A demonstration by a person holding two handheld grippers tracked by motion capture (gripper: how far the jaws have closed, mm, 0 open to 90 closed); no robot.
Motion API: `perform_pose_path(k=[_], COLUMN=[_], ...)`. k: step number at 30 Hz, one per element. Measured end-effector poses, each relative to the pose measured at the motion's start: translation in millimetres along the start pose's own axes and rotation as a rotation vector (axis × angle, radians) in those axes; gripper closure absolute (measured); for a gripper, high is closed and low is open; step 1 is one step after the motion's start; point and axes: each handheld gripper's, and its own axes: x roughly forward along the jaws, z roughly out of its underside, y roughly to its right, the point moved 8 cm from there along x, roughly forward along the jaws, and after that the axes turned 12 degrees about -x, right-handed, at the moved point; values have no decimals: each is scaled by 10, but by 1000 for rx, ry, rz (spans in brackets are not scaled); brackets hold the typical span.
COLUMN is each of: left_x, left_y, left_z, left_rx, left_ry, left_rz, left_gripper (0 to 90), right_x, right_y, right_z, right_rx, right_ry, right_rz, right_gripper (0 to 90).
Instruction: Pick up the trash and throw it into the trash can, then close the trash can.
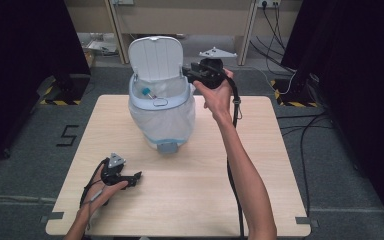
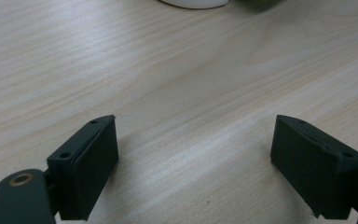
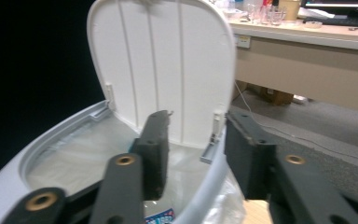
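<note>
A white bin [image 1: 162, 117] lined with a clear plastic bag stands at the back middle of the wooden table [image 1: 190, 200], its lid [image 1: 156, 57] raised upright. Small scraps, one with a blue tip [image 1: 145, 92], lie inside. My right gripper [image 1: 186, 74] is at the bin's right rim. In the right gripper view it [image 3: 197, 117] is open and straddles the rim [image 3: 205, 186], one jaw inside and one outside, facing the lid [image 3: 168, 60]. My left gripper [image 1: 137, 176] rests low at the table's front left, open [image 2: 193, 122] over bare wood.
The bin's white base [image 2: 193, 3] shows far ahead of the left gripper. Black stand bases with hazard tape [image 1: 60, 92] [image 1: 292, 92] flank the table on the floor. Cables [image 1: 300, 120] run at the right. A desk [image 3: 307, 51] stands behind.
</note>
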Motion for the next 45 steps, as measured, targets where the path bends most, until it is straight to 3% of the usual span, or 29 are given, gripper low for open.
perform_pose_path(k=[8,17,27,33,36,45], left_x=[2,1,3,3,3,3], left_y=[-2,0,0,-2,-2,-2], left_z=[-2,0,-1,-2,-2,-2], left_rx=[2,0,0,1,1,1], left_ry=[2,1,4,4,4,4], left_rz=[-3,-2,-3,-3,-3,-3], left_gripper=[140,140,140,141,141,140], right_x=[-81,-40,230,465,564,771], right_y=[154,261,346,386,422,575], right_z=[62,125,148,163,174,150], right_rx=[-6,0,3,-5,16,1], right_ry=[34,19,3,-2,3,20], right_rz=[51,71,54,55,52,23], right_gripper=[763,784,870,876,877,878])
